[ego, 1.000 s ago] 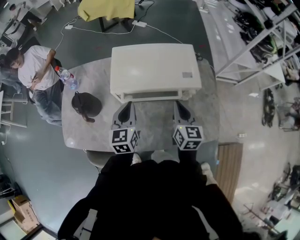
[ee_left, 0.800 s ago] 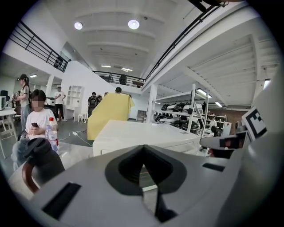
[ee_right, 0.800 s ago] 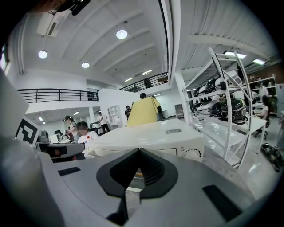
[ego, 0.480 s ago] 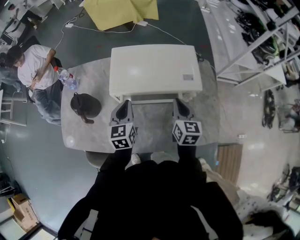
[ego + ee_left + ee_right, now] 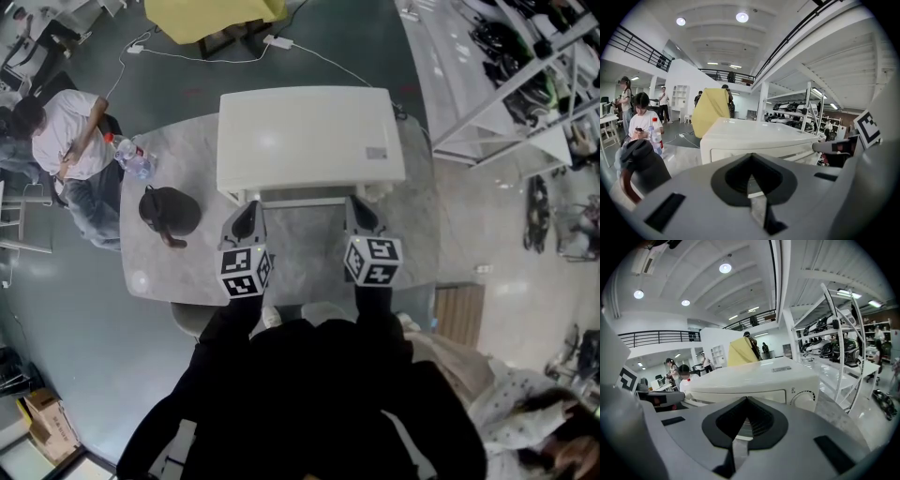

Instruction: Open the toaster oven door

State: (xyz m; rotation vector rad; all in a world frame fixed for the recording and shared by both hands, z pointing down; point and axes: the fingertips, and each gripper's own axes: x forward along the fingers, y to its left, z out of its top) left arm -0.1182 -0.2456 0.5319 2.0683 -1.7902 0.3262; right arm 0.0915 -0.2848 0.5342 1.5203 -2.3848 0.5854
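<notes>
**Operator:** Where is the toaster oven?

**Technician:** The white toaster oven (image 5: 309, 136) stands on the grey stone table (image 5: 300, 267), toward the far edge. In the head view it lies at 12 o'clock from both grippers. Its door faces the person and is shut. The handle bar (image 5: 300, 202) runs along the front edge.

**Operator:** Where are the grippers?

**Technician:** The left gripper (image 5: 247, 212) points at the left end of the handle bar, and the right gripper (image 5: 359, 210) points at the right end. Both tips are at the oven's front edge. I cannot tell whether they touch it.

**Operator:** What state are the jaws in?

**Technician:** On the left gripper the jaws are pressed together at the tips, with nothing held between them. The oven front shows through the dark window behind the tips. The right gripper's jaws are the same: pressed together and holding nothing. The right gripper view shows a round knob (image 5: 805, 401) on the oven front at 3 o'clock.

**Operator:** What else is on the table?

**Technician:** A dark jug-like item (image 5: 171, 211) sits at 9 o'clock from the oven. A water bottle (image 5: 134, 157) with a red cap stands at 10 o'clock, near the table edge. A seated person (image 5: 70, 141) is just beyond the bottle, off the table.
</notes>
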